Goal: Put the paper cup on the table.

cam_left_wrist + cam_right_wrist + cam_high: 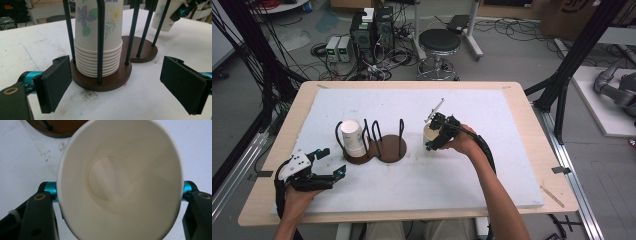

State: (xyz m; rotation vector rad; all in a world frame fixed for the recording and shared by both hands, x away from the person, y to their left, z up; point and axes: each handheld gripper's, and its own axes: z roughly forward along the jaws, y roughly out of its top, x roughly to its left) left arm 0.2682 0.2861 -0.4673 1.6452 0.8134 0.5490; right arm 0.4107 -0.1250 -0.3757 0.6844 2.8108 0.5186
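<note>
A dark brown cup holder [384, 150] with black wire posts stands mid-table. Its left bay holds an upside-down stack of flowered paper cups [352, 138] [98, 37]. My right gripper [435, 134] is shut on a single paper cup [429, 133], just right of the holder's empty right bay. Seen from above in the right gripper view, the cup [120, 180] is squeezed oval between the jaws, its mouth toward the camera. My left gripper [332, 162] [120, 82] rests low at the front left, open, pointing at the stack with nothing between its pads.
The white foam board [492, 170] covers the wooden table. A stool [439, 42] and electronics boxes with cables [367, 35] stand on the floor beyond the far edge. Black frame posts [562, 85] rise at both sides.
</note>
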